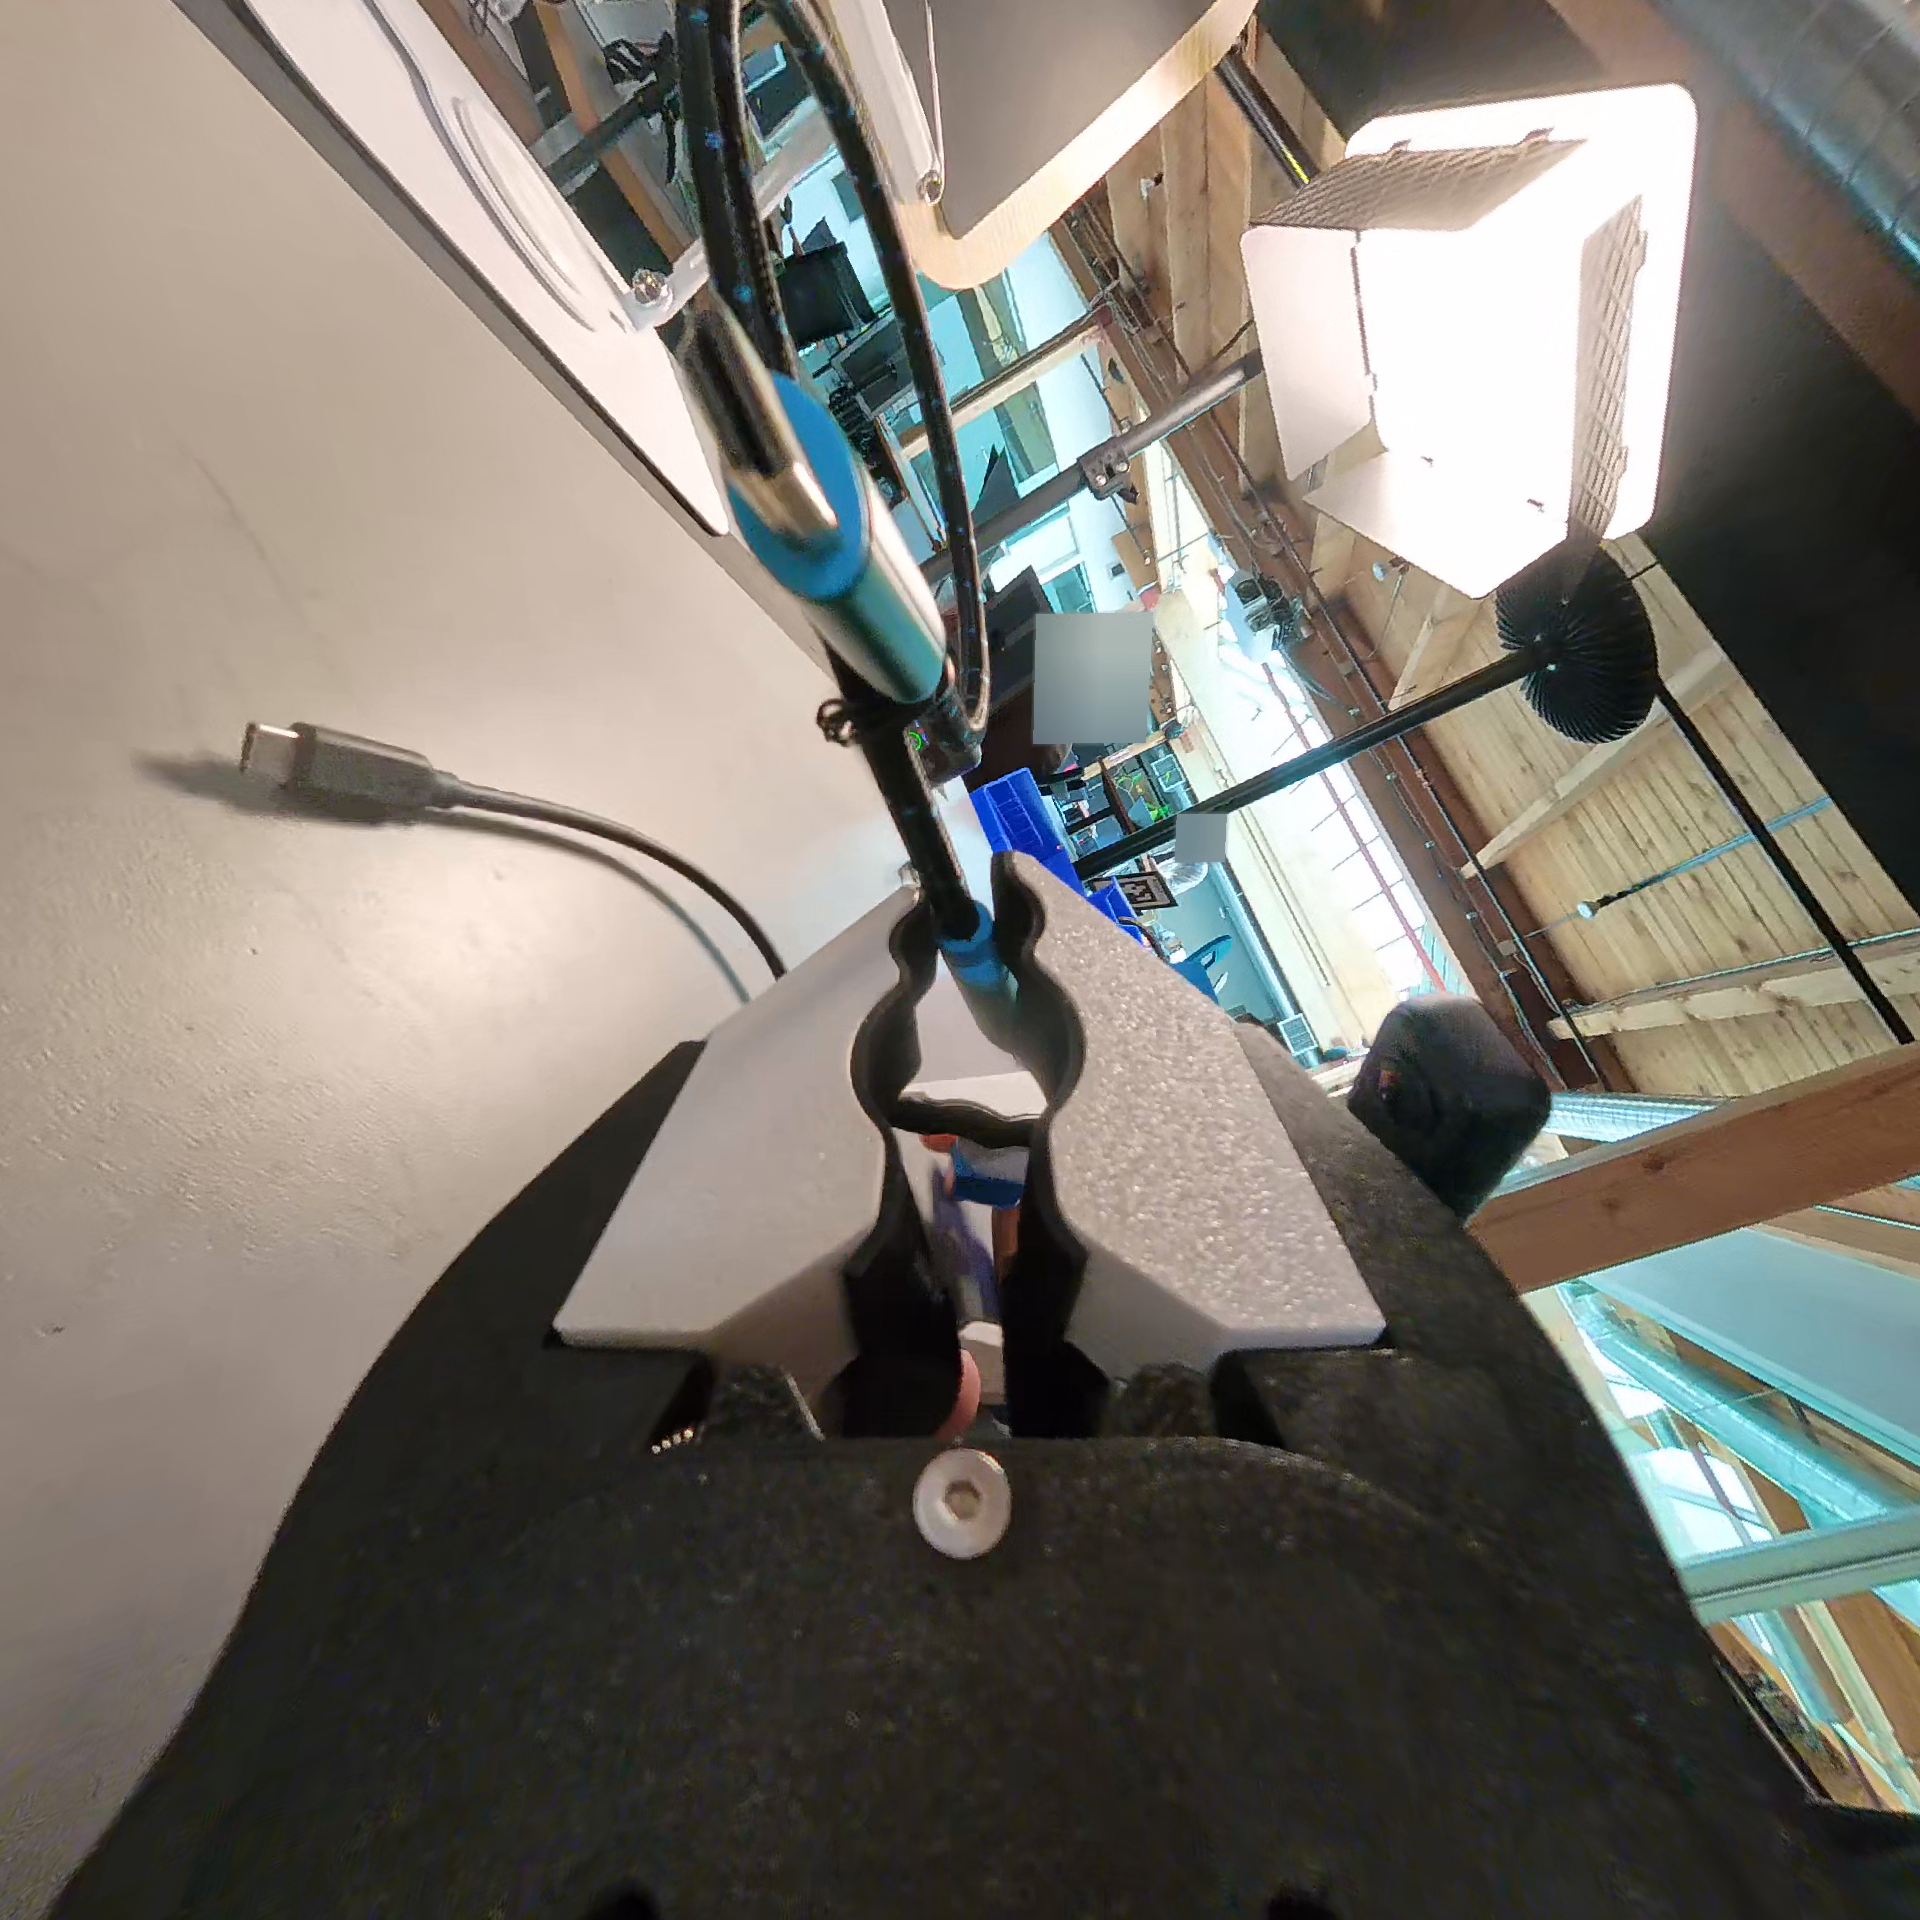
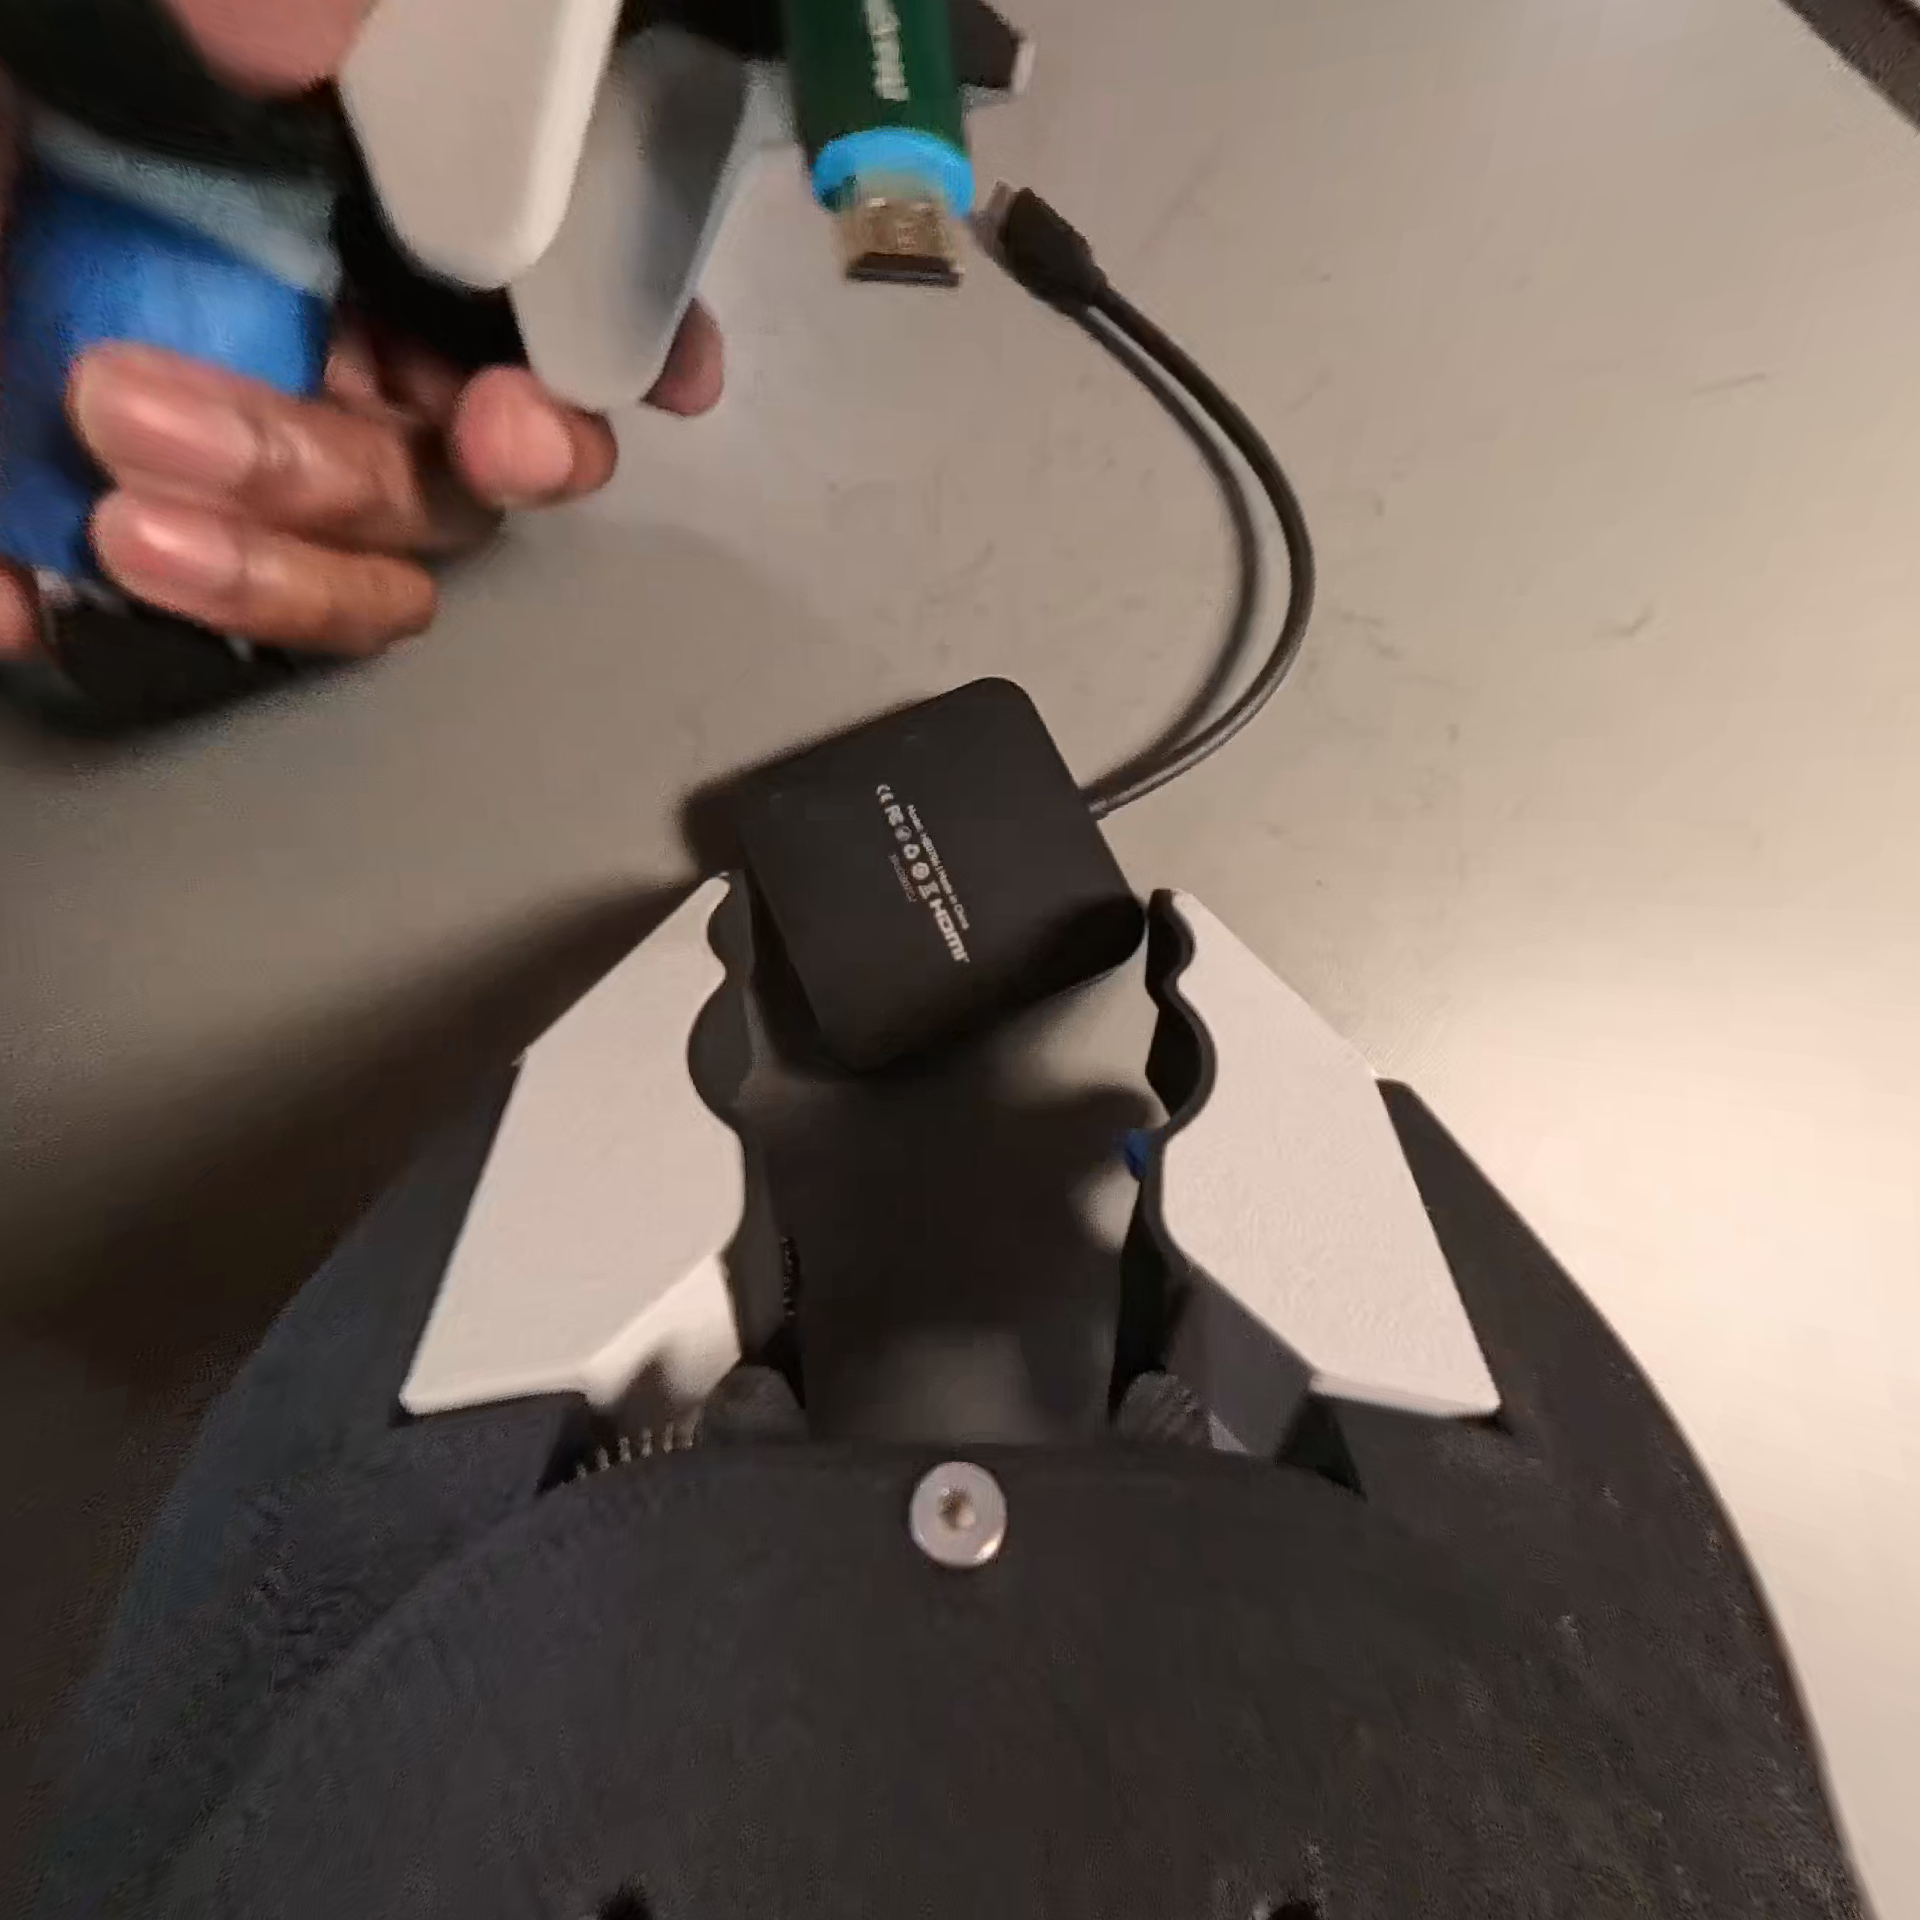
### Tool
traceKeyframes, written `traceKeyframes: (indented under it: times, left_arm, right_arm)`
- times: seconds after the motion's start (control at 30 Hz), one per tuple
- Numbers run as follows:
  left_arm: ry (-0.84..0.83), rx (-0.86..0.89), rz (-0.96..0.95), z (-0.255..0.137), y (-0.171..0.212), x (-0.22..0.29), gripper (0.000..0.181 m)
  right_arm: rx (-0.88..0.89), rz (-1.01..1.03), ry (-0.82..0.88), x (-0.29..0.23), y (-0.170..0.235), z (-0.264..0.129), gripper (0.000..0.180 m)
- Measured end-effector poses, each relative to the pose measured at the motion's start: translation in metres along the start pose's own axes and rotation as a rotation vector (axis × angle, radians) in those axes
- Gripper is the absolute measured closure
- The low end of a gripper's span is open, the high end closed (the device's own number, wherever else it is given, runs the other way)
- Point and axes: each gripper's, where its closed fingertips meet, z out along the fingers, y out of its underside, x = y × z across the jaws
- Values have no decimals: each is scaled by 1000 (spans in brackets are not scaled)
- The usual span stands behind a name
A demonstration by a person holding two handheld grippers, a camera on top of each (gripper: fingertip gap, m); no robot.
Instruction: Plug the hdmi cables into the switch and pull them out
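My right gripper [image 2: 940, 914] is shut on the black HDMI switch [image 2: 935, 883], which is tilted between its white fingers above the grey table [image 2: 1558, 623]. Two thin black leads [image 2: 1268, 582] run from the switch to a black plug [image 2: 1039, 249] on the table. An HDMI plug with a green body, blue collar and gold tip [image 2: 894, 197] hangs above the switch beside my left gripper [image 2: 582, 208]. In the left wrist view, my left gripper [image 1: 966, 894] is shut on the blue end of the braided black HDMI cable [image 1: 935, 831]. The blue-collared plug [image 1: 800, 509] hangs ahead of it.
A grey USB-C plug [image 1: 312, 769] on a dark lead lies on the table [image 1: 208, 1039]. A white panel [image 1: 468, 260] stands at the table's far side. A person's hand [image 2: 312, 468] holds the left gripper. A bright softbox [image 1: 1455, 312] on a stand is behind. The tips of one gripper are about 12 cm away from the tips of the other.
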Motion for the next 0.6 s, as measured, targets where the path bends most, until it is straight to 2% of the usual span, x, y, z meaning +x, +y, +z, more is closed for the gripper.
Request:
traceKeyframes:
  times: [0.13,0.2,0.27,0.33,0.47,0.6]
  left_arm:
    - [-11,-21,26,1,3,-1,171]
    - [-21,-36,39,2,6,-2,171]
    - [-28,-45,58,3,8,-3,172]
    - [-43,-51,91,3,8,-4,171]
    - [-59,-30,151,1,0,-3,170]
    - [-52,-17,166,0,-3,1,171]
  right_arm:
    - [-31,-162,23,6,-4,1,87]
    - [-67,-177,-22,4,-3,5,83]
    - [-96,-138,-101,-3,-2,8,95]
    - [-73,-124,-79,2,-4,9,106]
    - [70,-8,-46,5,-12,6,108]
    - [282,88,-24,15,-35,-17,109]
